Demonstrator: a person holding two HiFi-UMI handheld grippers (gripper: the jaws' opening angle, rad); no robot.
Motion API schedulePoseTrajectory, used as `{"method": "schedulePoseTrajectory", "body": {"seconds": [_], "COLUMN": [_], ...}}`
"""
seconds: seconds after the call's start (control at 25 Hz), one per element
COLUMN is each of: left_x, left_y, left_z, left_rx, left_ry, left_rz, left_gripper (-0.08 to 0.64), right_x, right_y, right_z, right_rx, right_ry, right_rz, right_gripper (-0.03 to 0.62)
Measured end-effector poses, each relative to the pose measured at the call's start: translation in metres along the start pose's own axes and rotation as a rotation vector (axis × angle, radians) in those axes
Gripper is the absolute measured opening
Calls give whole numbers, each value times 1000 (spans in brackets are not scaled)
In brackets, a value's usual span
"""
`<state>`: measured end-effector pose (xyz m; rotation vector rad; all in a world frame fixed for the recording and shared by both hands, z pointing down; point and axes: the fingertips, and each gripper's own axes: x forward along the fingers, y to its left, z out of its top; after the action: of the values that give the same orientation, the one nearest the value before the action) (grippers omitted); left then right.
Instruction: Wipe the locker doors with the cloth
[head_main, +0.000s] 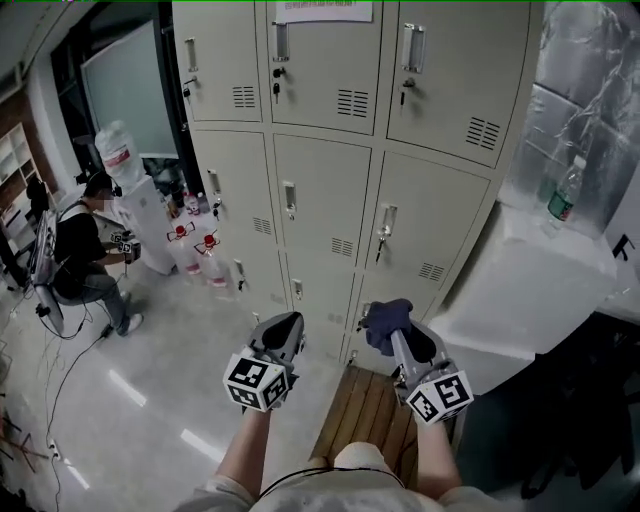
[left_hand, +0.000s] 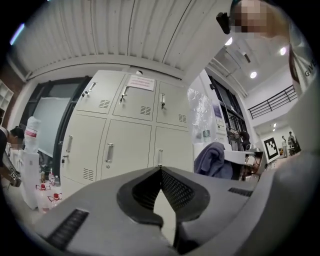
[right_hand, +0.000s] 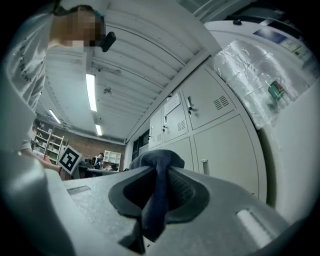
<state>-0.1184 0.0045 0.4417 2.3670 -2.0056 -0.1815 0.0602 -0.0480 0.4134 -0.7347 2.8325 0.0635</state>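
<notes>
Cloth (right_hand: 154, 200) clamped in right hand-held gripper (right_hand: 160, 170): head view shows only its bunch.

Blue cloth (head_main: 388, 322) before shut locker doors (head_main: 330, 200)

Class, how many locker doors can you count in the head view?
9 locker doors: top row; middle row; bottom row. More may lie out of frame.

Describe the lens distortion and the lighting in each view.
Head view: evenly lit; the locker doors bend near the edges. Left gripper view: fisheye circle with black corners, ceiling lamps glaring upper right, the close fingers soft. Right gripper view: same fisheye; a strip lamp burns out, the cloth looks dark.
</notes>
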Motion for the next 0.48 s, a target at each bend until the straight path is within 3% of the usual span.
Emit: {"method": "schedulePoseTrajectory", "body": {"seconds": [0.48], "left_x": [94], "left_y": [22], "left_z": [46], "left_rx": [-34], "left_ry": [-28], "left_rz": [-135], "left_gripper": [-2], "right_x": [72], "right_y": [-47], "right_z": [47], "right_rx": [-107], "right_ry": [-48], "right_rz": [-45], "right_gripper": [52]}}
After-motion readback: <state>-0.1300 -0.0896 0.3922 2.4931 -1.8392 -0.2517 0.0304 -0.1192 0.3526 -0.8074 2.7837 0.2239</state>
